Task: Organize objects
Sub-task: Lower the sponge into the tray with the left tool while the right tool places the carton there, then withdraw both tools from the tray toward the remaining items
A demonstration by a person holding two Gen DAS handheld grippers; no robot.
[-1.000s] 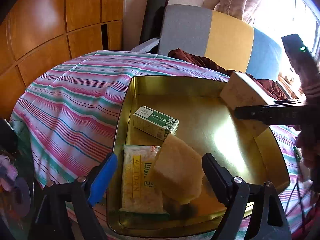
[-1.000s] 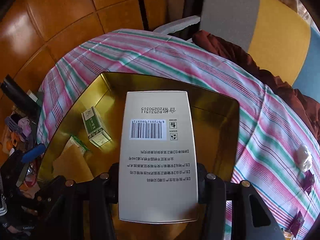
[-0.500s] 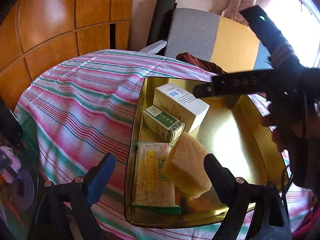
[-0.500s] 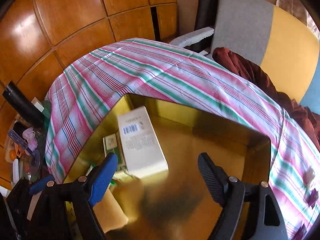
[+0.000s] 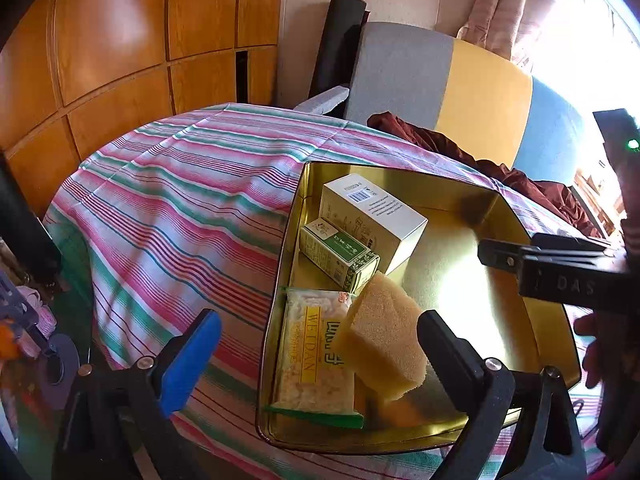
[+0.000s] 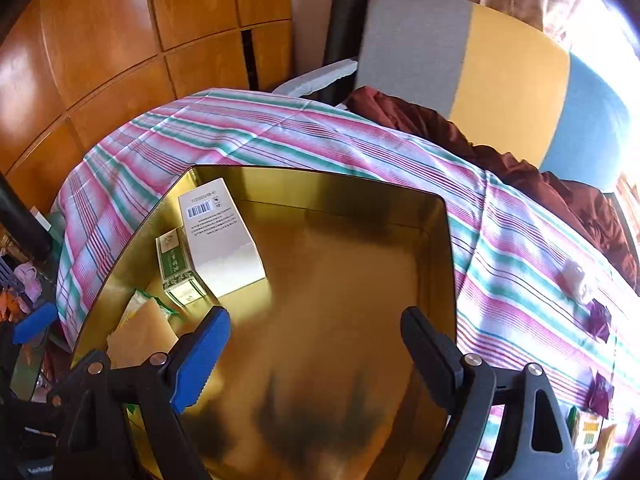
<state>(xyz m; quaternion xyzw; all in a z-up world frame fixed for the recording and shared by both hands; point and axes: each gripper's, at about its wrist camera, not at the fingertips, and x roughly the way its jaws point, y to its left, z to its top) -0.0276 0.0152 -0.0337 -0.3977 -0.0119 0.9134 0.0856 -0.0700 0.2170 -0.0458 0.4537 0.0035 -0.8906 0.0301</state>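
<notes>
Gold tin [image 6: 448, 248] sits on the striped tablecloth [image 5: 180, 200], and the white box [image 6: 218, 236] lies flat near its far left corner, touching the green carton [image 6: 174, 264]. Right gripper [image 6: 316, 356] hangs over the bare middle of the tin, jaws opening with nothing between them, box well ahead and to the left. I'd lift straight out so a finger doesn't knock it. Left gripper [image 5: 320, 360] is also opening over the near left corner; the yellow sponge [image 5: 380, 340] is between its fingers but not pinched, leaning on the snack packet [image 5: 316, 352]. Small wrapped bits [image 6: 600, 316] wait by the tablecloth's right edge.
</notes>
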